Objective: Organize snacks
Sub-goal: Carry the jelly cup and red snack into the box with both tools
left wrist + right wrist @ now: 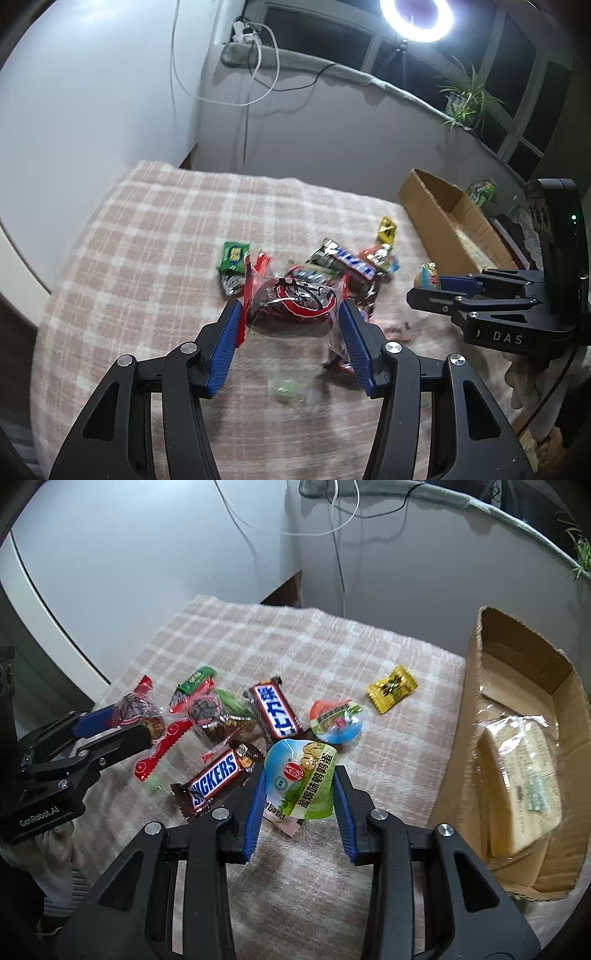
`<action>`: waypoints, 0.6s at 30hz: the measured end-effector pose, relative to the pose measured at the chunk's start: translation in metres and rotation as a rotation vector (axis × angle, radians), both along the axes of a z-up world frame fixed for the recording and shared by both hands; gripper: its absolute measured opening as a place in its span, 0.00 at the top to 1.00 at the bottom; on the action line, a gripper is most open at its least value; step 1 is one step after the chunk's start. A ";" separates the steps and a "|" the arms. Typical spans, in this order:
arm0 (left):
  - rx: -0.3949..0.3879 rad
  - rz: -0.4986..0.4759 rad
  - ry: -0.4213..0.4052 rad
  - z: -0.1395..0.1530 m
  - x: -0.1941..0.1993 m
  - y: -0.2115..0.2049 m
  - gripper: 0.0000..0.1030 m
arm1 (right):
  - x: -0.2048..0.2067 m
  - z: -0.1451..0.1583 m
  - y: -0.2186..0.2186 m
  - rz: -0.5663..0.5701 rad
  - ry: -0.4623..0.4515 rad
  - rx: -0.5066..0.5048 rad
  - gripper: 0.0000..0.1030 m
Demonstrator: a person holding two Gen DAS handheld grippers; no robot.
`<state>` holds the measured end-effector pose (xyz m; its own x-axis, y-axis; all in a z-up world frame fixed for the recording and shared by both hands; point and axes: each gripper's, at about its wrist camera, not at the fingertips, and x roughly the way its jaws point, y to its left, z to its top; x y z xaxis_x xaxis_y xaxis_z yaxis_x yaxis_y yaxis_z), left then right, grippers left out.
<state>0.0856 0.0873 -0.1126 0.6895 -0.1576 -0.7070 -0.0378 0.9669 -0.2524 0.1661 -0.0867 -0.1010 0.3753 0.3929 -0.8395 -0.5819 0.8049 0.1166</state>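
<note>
My left gripper (291, 314) is shut on a clear-and-red packet with a dark round snack (291, 306), held above the checked cloth. It also shows in the right wrist view (136, 716). My right gripper (299, 786) is shut on a blue-green quail egg packet (304, 779), lifted over the cloth; this gripper shows in the left wrist view (424, 291). A pile of snacks lies between them: two Snickers bars (216, 781) (275, 712), a second egg packet (336, 722), a yellow candy (391, 688), a green packet (232, 256).
An open cardboard box (476, 657) stands at the right edge of the cloth with a wrapped pale cake (517, 775) inside. The pink checked cloth (295, 642) covers the table. A wall, cables and a ring light (417, 18) are behind.
</note>
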 end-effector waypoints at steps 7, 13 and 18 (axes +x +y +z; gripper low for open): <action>-0.006 -0.035 -0.043 0.021 0.011 -0.018 0.48 | 0.003 0.030 -0.029 -0.037 -0.048 0.036 0.64; -0.010 -0.070 -0.075 0.037 0.030 -0.039 0.48 | 0.022 0.049 -0.065 -0.093 -0.079 0.052 0.64; -0.003 -0.112 -0.096 0.048 0.050 -0.063 0.48 | 0.040 0.057 -0.094 -0.149 -0.088 0.054 0.64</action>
<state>0.1356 0.0243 -0.0643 0.7318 -0.2399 -0.6379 0.0951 0.9628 -0.2529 0.2062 -0.1810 -0.0438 0.5039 0.3710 -0.7800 -0.4664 0.8769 0.1158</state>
